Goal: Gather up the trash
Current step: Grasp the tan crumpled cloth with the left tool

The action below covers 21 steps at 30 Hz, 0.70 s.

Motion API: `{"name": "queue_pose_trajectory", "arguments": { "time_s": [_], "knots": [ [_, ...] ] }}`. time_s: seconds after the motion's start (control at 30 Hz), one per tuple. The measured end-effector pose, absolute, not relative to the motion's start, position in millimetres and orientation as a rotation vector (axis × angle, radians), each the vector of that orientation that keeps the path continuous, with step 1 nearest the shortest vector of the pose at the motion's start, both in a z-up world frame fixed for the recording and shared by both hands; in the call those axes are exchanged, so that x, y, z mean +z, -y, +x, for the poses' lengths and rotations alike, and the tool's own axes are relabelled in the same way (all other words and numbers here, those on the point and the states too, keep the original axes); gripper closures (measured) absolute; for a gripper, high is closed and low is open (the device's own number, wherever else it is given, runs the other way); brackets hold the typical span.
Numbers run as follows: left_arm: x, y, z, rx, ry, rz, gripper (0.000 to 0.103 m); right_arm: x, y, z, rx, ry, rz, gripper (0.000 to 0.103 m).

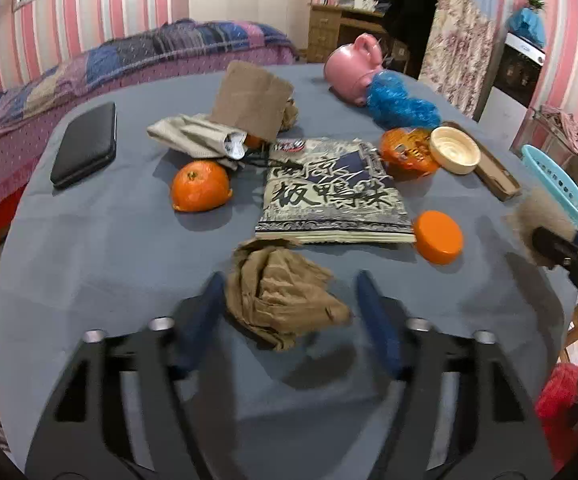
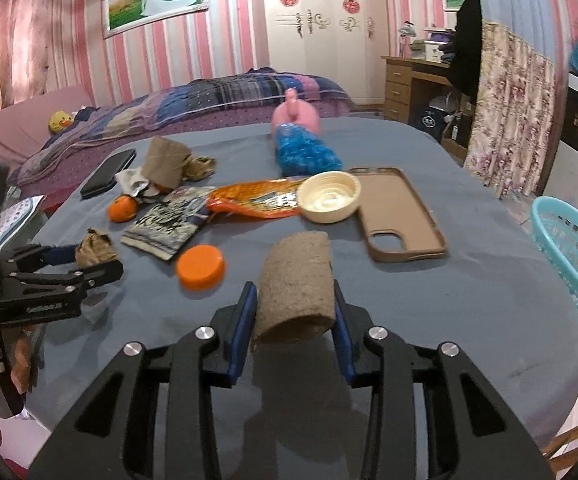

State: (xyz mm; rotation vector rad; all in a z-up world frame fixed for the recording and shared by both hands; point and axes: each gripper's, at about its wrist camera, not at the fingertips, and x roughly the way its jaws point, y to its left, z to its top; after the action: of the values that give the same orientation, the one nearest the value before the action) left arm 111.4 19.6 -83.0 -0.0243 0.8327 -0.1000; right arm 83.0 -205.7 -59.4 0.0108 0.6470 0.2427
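My left gripper (image 1: 291,300) is open, its blue fingers on either side of a crumpled brown paper wad (image 1: 281,292) on the grey table; the wad also shows in the right wrist view (image 2: 95,250). My right gripper (image 2: 295,300) is shut on a brown cardboard tube (image 2: 297,284), held just above the table. Other trash lies on the table: an orange snack wrapper (image 2: 257,200), a dark printed packet (image 1: 329,192), an orange lid (image 1: 437,237), a cream lid (image 2: 329,196) and a brown paper bag (image 1: 251,100).
A teal basket (image 2: 573,248) hangs off the table's right edge. A brown phone case (image 2: 401,212), a black case (image 1: 85,144), a mandarin (image 1: 200,186), a pink piggy bank (image 1: 353,68) and a blue fluffy item (image 1: 399,104) lie on the table (image 1: 89,260). A bed stands behind.
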Motion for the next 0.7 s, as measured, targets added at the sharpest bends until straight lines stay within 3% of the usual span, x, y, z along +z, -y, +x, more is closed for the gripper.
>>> {"name": "queue_pose_trajectory", "arguments": {
  "time_s": [0.33, 0.7],
  "knots": [
    [-44.7, -6.8, 109.7, -0.047, -0.726, 0.013, 0.050, -41.7, 263.5, 90.5, 0.161, -0.608, 0.039, 0.067],
    [4.1, 92.0, 163.0, -0.147, -0.603, 0.055, 0.050, -16.3, 348.1, 118.2, 0.042, -0.591, 0.041, 0.067]
  ]
}}
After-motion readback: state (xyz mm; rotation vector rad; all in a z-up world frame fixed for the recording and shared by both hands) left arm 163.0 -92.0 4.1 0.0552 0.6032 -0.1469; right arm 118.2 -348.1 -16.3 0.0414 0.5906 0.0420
